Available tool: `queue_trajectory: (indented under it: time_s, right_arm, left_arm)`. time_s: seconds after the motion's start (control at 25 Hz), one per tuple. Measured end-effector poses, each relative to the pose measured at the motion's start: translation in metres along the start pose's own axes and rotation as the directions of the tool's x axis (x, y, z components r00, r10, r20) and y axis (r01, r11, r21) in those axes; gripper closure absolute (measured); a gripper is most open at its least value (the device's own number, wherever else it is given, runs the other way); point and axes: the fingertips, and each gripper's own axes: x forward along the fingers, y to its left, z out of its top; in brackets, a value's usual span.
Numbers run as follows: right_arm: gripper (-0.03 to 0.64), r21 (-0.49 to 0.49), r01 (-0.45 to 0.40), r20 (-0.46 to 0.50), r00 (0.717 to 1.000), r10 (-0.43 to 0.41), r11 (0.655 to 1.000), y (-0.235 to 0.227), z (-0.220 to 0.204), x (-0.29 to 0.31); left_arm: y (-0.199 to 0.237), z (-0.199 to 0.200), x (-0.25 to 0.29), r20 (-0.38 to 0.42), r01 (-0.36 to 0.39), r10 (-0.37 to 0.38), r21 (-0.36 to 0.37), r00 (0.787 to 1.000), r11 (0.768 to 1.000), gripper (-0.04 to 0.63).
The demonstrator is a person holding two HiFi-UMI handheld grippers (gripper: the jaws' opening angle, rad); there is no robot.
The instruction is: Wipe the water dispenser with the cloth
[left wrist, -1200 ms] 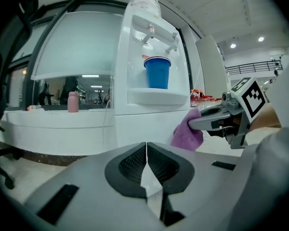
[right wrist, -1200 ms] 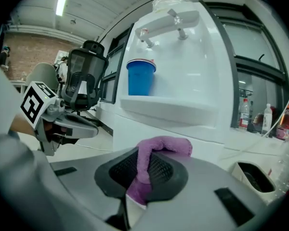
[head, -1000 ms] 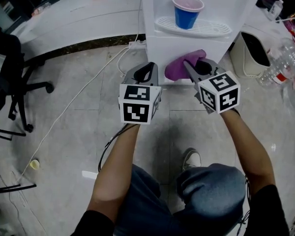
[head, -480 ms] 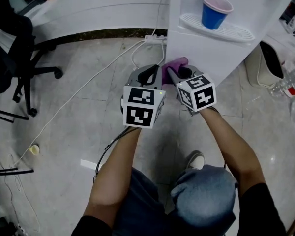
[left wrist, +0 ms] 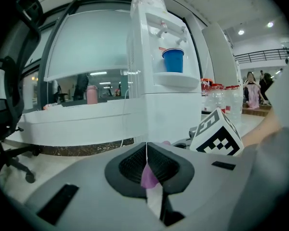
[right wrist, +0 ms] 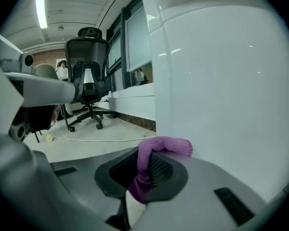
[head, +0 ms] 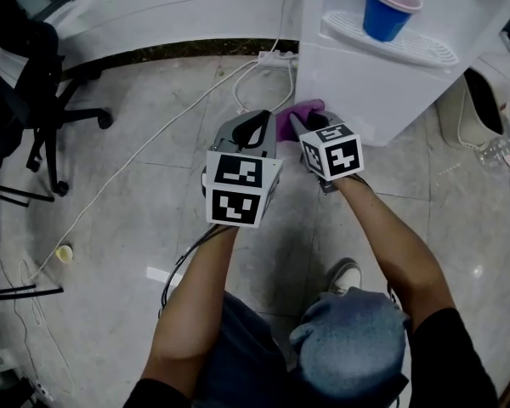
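Note:
The white water dispenser (head: 365, 83) stands at the upper right, with a blue cup (head: 389, 11) on its drip tray. My right gripper (head: 299, 121) is shut on the purple cloth (head: 296, 111), which is pressed against the dispenser's lower left corner near the floor. In the right gripper view the cloth (right wrist: 156, 150) bulges out of the shut jaws against the white panel (right wrist: 221, 81). My left gripper (head: 257, 124) hangs just left of the right one, jaws shut and apart from the dispenser (left wrist: 168, 114). A purple sliver shows in the slit of my left gripper (left wrist: 146, 148).
A black office chair (head: 34, 100) stands at the left. A white cable (head: 153, 134) runs over the tiled floor to a power strip (head: 276, 58). A white bin (head: 484, 100) sits right of the dispenser. A curved white counter (head: 170, 15) lies behind. My shoe (head: 344, 276) is below.
My right gripper has slid the cloth leftward along the dispenser's lower front panel to its left corner. My left gripper has stayed beside it, still shut.

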Motion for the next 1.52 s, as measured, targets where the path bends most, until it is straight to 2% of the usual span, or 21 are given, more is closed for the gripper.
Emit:
queue_trajectory:
  time_s: [0.52, 0.76, 1.28, 1.52]
  right_arm:
    - [0.576, 0.031, 0.084, -0.031, 0.996, -0.084, 0.996, -0.048, -0.023, -0.033]
    - [0.577, 0.049, 0.133, -0.039, 0.991, -0.131, 0.99, -0.078, -0.033, -0.056]
    - [0.577, 0.08, 0.259, -0.076, 0.964, -0.253, 0.963, -0.152, -0.063, -0.114]
    - [0.577, 0.087, 0.323, -0.101, 0.944, -0.314, 0.942, -0.186, -0.079, -0.141]
  left_arm:
    - [-0.026, 0.006, 0.018, 0.005, 0.048, -0.048, 0.003, 0.999, 0.999, 0.568]
    - [-0.049, 0.011, 0.033, 0.008, 0.096, -0.096, -0.003, 0.995, 0.995, 0.568]
    - [-0.108, 0.019, 0.067, 0.003, 0.202, -0.202, 0.01, 0.979, 0.979, 0.568]
    - [-0.132, 0.016, 0.08, -0.013, 0.245, -0.245, 0.028, 0.969, 0.969, 0.568]
